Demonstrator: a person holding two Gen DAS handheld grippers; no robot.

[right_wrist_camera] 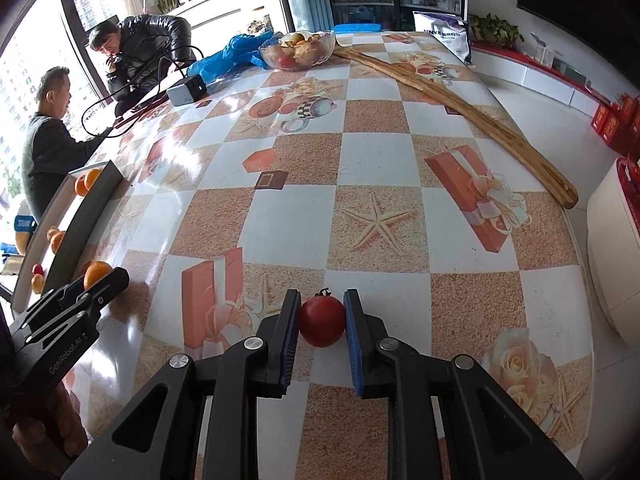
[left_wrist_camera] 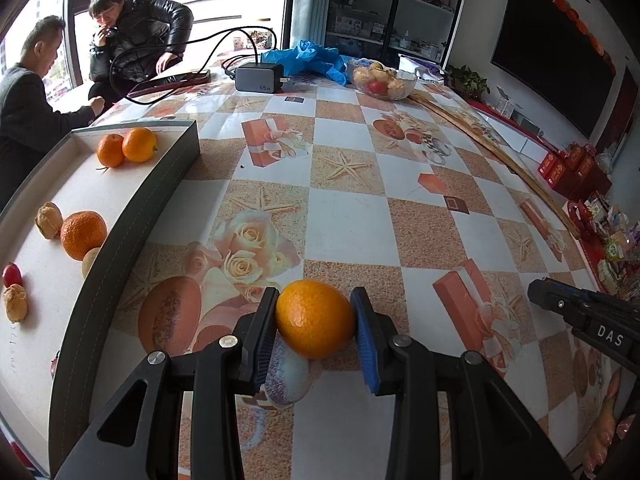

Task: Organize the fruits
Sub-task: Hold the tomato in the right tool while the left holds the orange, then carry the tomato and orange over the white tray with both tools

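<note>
Now, left claw pinching one orange, right claw pinching one tomato.

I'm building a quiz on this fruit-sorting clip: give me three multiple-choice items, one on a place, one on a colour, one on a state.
1. Where does the glass bowl stand?
A. inside the tray
B. at the table's far end
C. on the floor

2. What colour is the fruit in the right gripper?
A. red
B. green
C. purple

3. How is the left gripper?
A. open, empty
B. shut on an orange
C. shut on a walnut

Answers:
1 B, it sits beside the blue bag.
2 A, the tomato is red.
3 B, both pads press the orange.
</note>
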